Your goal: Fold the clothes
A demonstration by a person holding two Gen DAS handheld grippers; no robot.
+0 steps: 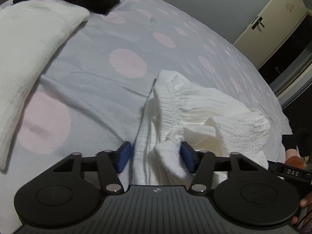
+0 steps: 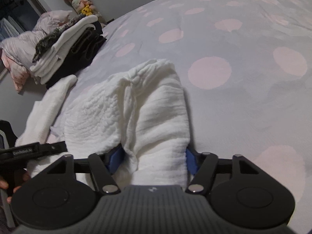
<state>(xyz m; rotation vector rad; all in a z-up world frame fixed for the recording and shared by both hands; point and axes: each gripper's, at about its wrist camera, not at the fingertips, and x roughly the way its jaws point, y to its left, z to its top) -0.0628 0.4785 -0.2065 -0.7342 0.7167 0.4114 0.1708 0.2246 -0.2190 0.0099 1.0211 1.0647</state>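
Spread under everything is the grey bedspread [image 1: 93, 89] with pink dots, which I use as my folding surface. I place everything else relative to the crumpled white garment [image 1: 195, 113] at its middle.

Far to the left of the garment, in the left wrist view, lies a folded white piece [image 1: 33, 44], flat and well apart from it. Beyond that sits a stack of dark folded clothes [image 1: 105, 0]. I judge these are finished items, set aside so the working area stays free.

At the garment's near edge, my left gripper [image 1: 154, 159] has its blue pads spread wide on either side of a bunched fold. The right-hand pad touches the cloth; whether the left one does, I cannot tell. It reads as parted around the fabric, not clamped on it.

Just right of that, my right gripper [image 2: 153, 160] straddles a thick rolled hump of the same white garment [image 2: 136, 107], pads wide at each flank. Both tools sit along one edge, I think, so the cloth can be lifted evenly. Off beyond the garment's far left stand a pink pillow [image 2: 21, 48] and plush toys [image 2: 81, 2].
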